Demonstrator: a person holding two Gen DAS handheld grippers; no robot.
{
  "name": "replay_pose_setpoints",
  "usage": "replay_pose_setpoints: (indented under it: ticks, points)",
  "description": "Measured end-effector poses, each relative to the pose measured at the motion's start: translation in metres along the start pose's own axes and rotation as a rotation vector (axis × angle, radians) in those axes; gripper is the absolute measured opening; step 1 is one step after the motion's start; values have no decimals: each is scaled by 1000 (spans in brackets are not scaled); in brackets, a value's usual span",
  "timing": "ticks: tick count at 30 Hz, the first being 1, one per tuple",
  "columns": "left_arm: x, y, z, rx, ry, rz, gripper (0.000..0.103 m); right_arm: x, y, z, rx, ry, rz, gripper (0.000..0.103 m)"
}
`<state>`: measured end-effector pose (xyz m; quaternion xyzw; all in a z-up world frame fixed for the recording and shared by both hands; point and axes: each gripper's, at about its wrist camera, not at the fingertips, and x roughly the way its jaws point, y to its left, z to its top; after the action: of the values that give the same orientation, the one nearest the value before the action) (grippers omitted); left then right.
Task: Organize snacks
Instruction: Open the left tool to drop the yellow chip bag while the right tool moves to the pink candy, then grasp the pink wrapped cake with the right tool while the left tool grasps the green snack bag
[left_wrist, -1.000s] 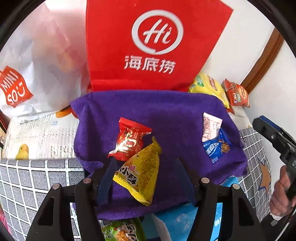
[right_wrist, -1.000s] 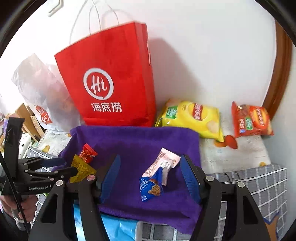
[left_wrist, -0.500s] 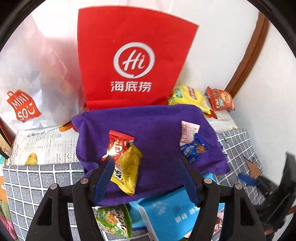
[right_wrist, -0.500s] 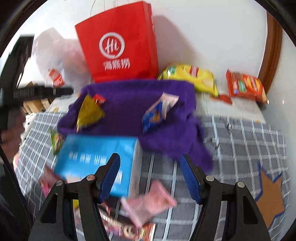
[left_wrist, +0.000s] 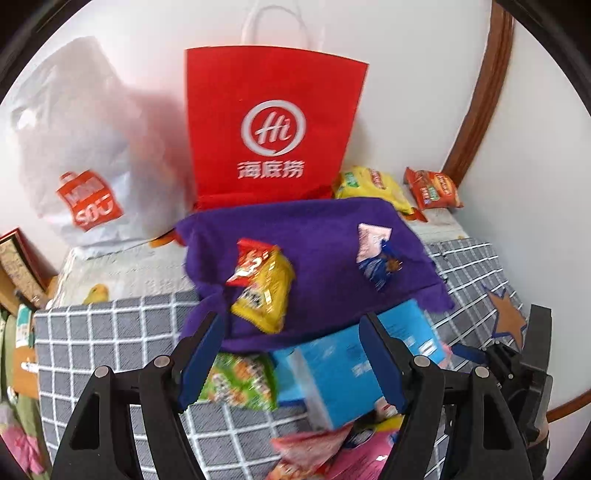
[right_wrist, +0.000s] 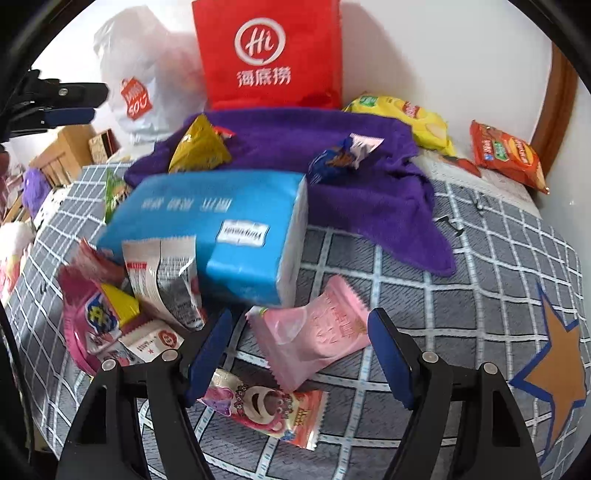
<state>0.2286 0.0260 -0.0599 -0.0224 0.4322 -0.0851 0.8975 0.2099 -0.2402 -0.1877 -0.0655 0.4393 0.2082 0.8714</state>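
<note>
Four packets already sit on the purple towel (right_wrist: 369, 192): the yellow pack (right_wrist: 199, 149) and red one (left_wrist: 248, 260) together, the blue (right_wrist: 332, 160) and pale pink (right_wrist: 364, 142) together. We judge it roughly half done. Our right gripper (right_wrist: 297, 345) is spread wide and empty over the pink packet (right_wrist: 314, 332); our left gripper (left_wrist: 291, 350) gapes too, holding nothing. More snacks crowd beside the blue tissue pack (right_wrist: 221, 221), which blocks the way to the towel

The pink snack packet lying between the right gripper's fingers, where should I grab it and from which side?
Take the pink snack packet across its puffy middle, coming straight down from above with the open right gripper. It lies flat on the checked cloth, its crimped ends thin, so the middle probably gives the surest hold.
</note>
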Motion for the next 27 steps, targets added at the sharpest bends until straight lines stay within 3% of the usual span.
replay_pose_setpoints:
  ticks: [6,8,12,18,27]
  points:
    - [-11,15,-19,-10,4,34,74,24,9,-1,-73,24,-82,75]
    - [-13,21,-25,-18,6,44,74,24,6,-1,-65,18,-67,75]
    - [-16,37,-36,-49,13,63,74,18,-5,-4,-32,5,-77,49]
    - [-12,60,-54,-115,40,71,74,0,-12,-13,20,-46,-60,36]
    - [1,77,-78,-177,68,55,74,-15,-22,-33,166,-128,-84,35]
